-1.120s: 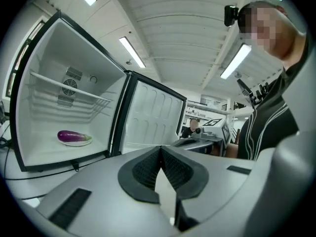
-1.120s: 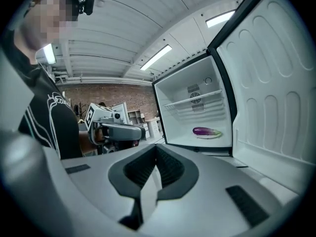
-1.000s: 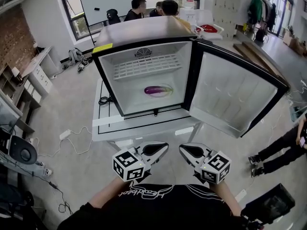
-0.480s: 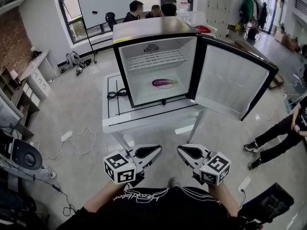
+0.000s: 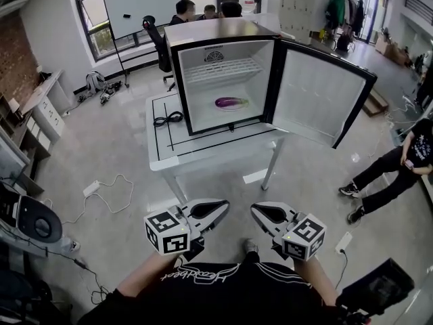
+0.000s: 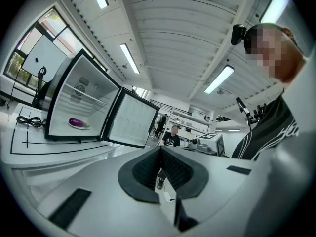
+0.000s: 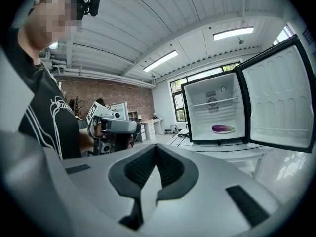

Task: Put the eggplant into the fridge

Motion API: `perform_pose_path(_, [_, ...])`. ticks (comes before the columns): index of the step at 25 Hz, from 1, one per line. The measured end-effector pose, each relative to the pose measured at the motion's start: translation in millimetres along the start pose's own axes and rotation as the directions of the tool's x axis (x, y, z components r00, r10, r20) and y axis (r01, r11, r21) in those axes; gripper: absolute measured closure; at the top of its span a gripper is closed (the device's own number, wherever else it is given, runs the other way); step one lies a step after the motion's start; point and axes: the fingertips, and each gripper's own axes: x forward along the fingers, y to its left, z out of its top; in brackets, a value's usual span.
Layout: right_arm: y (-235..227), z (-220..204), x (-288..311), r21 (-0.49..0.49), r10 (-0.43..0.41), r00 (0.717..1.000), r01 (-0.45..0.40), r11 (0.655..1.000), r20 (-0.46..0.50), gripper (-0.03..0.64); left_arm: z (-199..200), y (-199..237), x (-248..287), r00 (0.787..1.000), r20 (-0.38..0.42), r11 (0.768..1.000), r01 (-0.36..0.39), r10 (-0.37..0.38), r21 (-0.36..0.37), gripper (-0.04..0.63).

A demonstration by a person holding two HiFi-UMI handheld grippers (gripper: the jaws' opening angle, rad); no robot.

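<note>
Head view: on the person's head, high up, facing forward and steeply down; left gripper (image 5: 223, 207) and right gripper (image 5: 256, 210) close at the bottom edge, fridge (image 5: 210, 29) on the bench (image 5: 203, 151) well ahead.
Left gripper view: rides the left gripper, looks about level along its jaws; fridge far off at frame left.
Right gripper view: rides the right gripper, looks along its jaws; fridge far off at frame right, left gripper at frame left.
Shared: all three see the open fridge, the eggplant (image 5: 231, 102) inside and the bench top.

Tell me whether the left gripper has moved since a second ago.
Yes. The left gripper has backed away from the white table: the table's edge sat just above it then; bare floor now separates them.
</note>
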Motion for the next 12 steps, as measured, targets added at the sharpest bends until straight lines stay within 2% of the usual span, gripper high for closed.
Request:
perform_pose_path(7, [34, -7, -12, -0.032, -0.013, 1.000, 0.013, 0.999, 0.000, 0.609, -6, -27, -18, 1.000, -0.011, 0.999, 0.022, -0.021, 0.044, 0.588])
perform_pose_path(12, [48, -1, -12, -0.013, -0.034, 0.999, 0.034, 0.999, 0.015, 0.609, -8, -33, -28, 1.000, -0.008, 0.999, 0.029, -0.029, 0.040, 0.588])
